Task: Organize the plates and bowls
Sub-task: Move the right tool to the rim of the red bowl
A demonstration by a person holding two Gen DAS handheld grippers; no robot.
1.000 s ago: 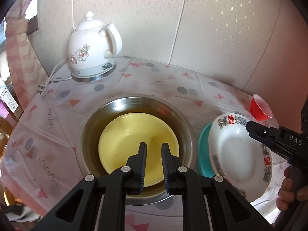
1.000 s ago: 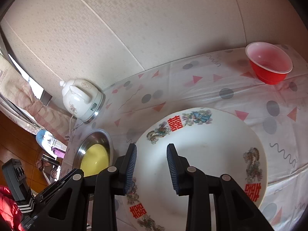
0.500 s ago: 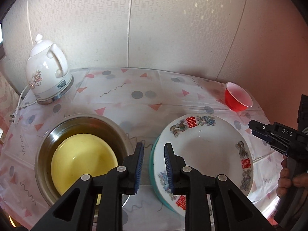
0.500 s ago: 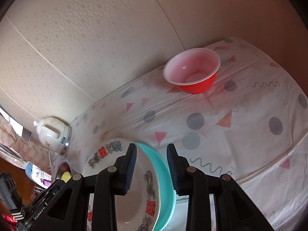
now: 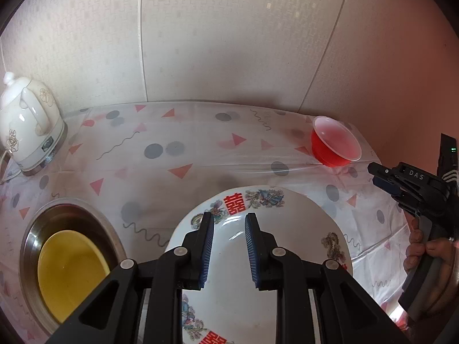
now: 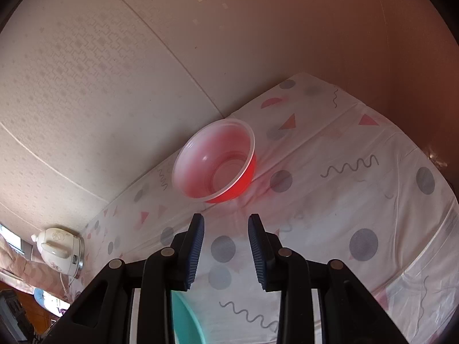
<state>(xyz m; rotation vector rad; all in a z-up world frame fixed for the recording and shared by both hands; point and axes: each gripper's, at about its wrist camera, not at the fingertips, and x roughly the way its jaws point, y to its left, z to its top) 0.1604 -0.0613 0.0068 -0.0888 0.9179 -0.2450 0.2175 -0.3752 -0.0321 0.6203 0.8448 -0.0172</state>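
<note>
A white plate with red characters and dragon prints [image 5: 295,229] lies on the table, stacked on a teal dish [image 6: 183,321]. My left gripper [image 5: 229,218] is open and empty, hovering over the plate. A yellow bowl [image 5: 68,269] sits inside a steel basin [image 5: 31,229] at the left. A red plastic bowl [image 5: 335,143] stands at the far right; it also shows in the right wrist view [image 6: 218,163]. My right gripper [image 6: 226,220] is open and empty, pointing at the red bowl from a short way off. The right gripper also shows in the left wrist view [image 5: 381,173].
A white electric kettle [image 5: 27,129] with its cord stands at the back left of the table, also in the right wrist view [image 6: 60,249]. The tablecloth [image 5: 183,154] is patterned plastic. Wallpapered walls close the back and right sides.
My left gripper swung right from over the yellow bowl to over the white plate. My right gripper swung away from the white plate toward the red bowl and came closer to it.
</note>
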